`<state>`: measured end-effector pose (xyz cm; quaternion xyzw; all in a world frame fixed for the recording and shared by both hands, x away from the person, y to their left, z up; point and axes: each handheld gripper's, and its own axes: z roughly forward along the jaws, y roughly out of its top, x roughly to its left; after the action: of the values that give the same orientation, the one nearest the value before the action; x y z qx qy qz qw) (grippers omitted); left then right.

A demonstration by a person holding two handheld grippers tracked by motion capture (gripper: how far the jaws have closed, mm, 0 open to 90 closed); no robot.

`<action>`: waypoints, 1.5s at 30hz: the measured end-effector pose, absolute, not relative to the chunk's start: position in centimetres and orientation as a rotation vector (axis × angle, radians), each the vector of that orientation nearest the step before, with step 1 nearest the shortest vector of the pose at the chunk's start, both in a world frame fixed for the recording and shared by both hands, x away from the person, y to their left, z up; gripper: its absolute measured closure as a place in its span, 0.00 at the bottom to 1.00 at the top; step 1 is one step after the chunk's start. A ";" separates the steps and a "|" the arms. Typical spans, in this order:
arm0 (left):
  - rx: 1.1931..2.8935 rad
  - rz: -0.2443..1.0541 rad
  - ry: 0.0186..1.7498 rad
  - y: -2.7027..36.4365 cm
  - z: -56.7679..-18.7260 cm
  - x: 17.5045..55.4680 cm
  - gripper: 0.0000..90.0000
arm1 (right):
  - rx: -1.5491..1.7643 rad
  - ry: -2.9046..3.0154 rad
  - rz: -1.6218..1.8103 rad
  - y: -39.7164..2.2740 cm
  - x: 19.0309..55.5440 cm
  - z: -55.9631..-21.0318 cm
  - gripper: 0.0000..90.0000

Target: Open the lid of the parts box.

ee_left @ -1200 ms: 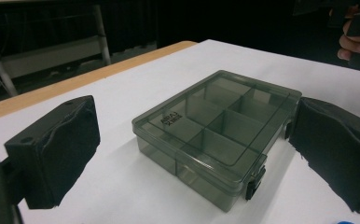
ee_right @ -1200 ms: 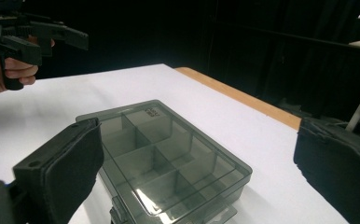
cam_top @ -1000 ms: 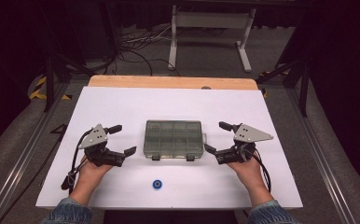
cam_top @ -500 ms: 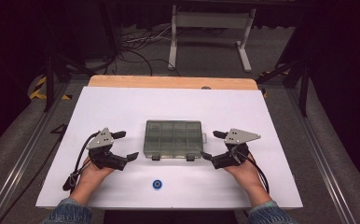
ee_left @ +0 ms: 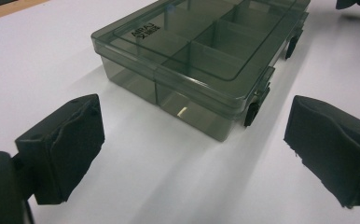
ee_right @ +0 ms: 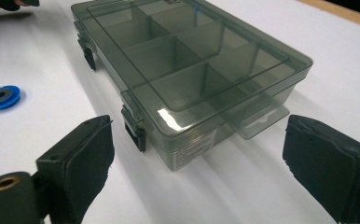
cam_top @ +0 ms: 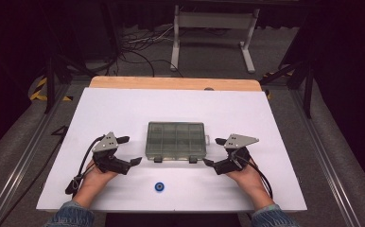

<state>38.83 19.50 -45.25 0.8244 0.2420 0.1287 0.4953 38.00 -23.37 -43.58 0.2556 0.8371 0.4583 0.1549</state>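
Observation:
A smoky see-through compartment box point(cam_top: 176, 140) lies shut on the white table point(cam_top: 124, 109), its two latches facing the person. My left gripper point(cam_top: 130, 150) sits just off the box's left end, open and empty. In the left gripper view the box point(ee_left: 201, 51) lies ahead of the open left gripper point(ee_left: 194, 154). My right gripper point(cam_top: 212, 151) sits off the box's right end, also open and empty. Seen from the right gripper view, the box point(ee_right: 187, 60) fills the space beyond the open right gripper point(ee_right: 197, 168), apart from both pads.
A small blue ring point(cam_top: 160, 187) lies on the table in front of the box, between the two hands; it is at the left in the right gripper view point(ee_right: 1, 97). A wooden strip point(cam_top: 171, 83) edges the table's far side.
My right gripper has come down and in toward the box's right end. The left gripper has shifted only slightly. The box and the blue ring have not moved.

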 end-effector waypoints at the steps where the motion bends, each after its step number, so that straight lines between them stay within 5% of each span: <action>1: 1.991 0.315 0.589 19.5 -45.3 38.9 0.06 | 0.735 2.400 1.316 -23.4 38.0 -43.6 0.12; 19: 2.064 0.242 0.561 18.2 -46.1 39.1 0.26 | 0.734 2.458 1.260 -22.8 38.0 -44.4 0.33; 32: 2.101 0.200 0.529 17.9 -46.3 39.0 0.59 | 0.734 2.477 1.258 -22.7 38.1 -44.7 0.57; 45: 2.116 0.207 0.513 17.7 -46.3 38.9 0.74 | 0.734 2.491 1.249 -22.6 38.0 -44.9 0.66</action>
<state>38.89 17.75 -46.32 0.8594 0.2085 0.0842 0.4592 38.04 -22.60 -44.87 0.2525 0.8572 0.4297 0.1295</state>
